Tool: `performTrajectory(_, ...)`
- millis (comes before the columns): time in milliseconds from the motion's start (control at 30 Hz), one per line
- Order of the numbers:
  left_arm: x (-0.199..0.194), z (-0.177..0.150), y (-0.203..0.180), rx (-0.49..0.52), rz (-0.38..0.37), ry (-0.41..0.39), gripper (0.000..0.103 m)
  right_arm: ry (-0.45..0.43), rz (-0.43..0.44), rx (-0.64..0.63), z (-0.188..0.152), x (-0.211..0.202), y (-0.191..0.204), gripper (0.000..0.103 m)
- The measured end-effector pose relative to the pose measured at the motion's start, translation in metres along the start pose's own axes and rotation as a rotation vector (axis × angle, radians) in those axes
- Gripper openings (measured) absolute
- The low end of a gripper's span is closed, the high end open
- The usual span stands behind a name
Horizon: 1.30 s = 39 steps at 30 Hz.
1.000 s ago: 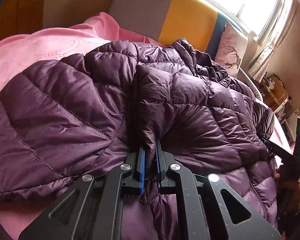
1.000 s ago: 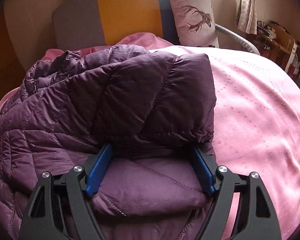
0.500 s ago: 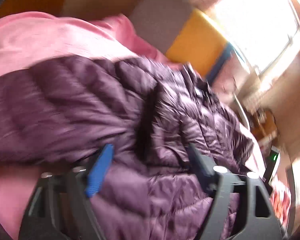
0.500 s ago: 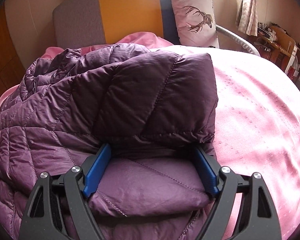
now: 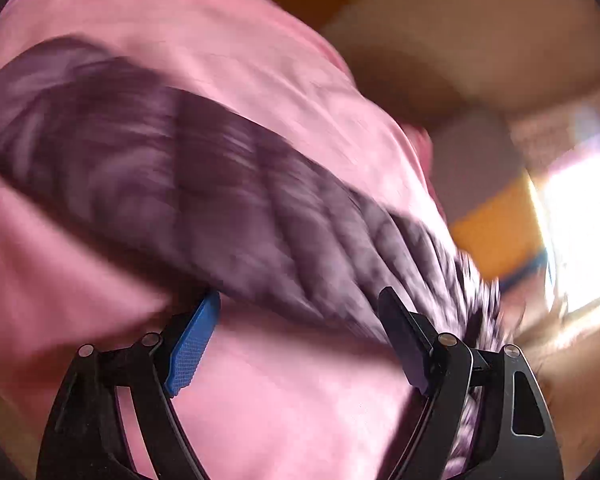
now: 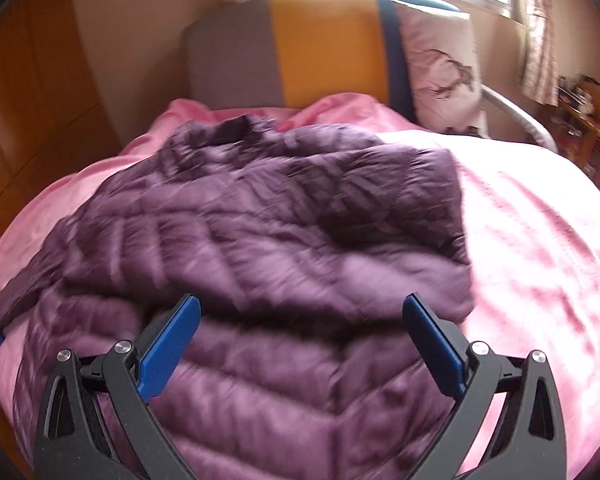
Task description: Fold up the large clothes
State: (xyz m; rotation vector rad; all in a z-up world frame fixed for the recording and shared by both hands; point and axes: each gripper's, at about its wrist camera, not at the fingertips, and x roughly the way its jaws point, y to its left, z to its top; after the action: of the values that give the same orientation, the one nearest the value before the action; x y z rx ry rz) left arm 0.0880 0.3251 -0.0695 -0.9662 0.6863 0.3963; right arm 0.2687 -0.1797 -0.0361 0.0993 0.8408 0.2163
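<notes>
One quilted, glossy purple down jacket [image 6: 268,248] lies folded on a pink bed sheet [image 6: 540,240]. Two black hand-held grippers with blue-padded fingers: left hand-held gripper [image 5: 300,332] and right hand-held gripper [image 6: 300,332], both spread apart, gripping nothing. One deer-print pillow [image 6: 440,68] leans against the headboard [image 6: 320,48].

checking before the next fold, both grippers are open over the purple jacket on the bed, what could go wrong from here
1. Neither the left gripper nor the right gripper holds the puffy purple jacket, so its folded-over part may spring open.
2. The left gripper sits mostly over the pink bedspread; closing there could pinch bedding instead of jacket.
3. Both views are motion-blurred, so a grab now may miss the edge.
</notes>
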Motion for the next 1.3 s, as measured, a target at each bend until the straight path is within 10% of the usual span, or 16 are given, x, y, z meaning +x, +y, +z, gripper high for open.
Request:
performTrajectory(133, -0.011, 0.029, 0.039, -0.164, 0.011, -0.076, 0.073, 0.016, 0.005, -0.078, -0.019, 0.006, 0.026, 0.101)
performTrajectory(300, -0.010, 0.051, 0.043, -0.184, 0.016, -0.073, 0.021, 0.071, -0.003, -0.038, -0.031, 0.026, 0.024, 0.101)
performTrajectory(600, -0.034, 0.036, -0.091, 0.226, -0.185, -0.121, 0.021, 0.085, 0.018, 0.009, -0.036, 0.030, 0.016, 0.101)
performTrajectory(900, 0.006, -0.102, -0.244, 0.710, -0.394, 0.070, 0.021, 0.062, 0.034, 0.067, -0.038, 0.027, 0.009, 0.101)
performTrajectory(1100, 0.046, -0.189, -0.271, 0.905, -0.377, 0.206, 0.026, 0.043, 0.068, 0.117, -0.040, 0.024, 0.001, 0.099)
performTrajectory(1300, 0.056, -0.201, -0.254, 0.940, -0.344, 0.241, 0.049, 0.040, 0.094, 0.167, -0.037, 0.018, -0.008, 0.083)
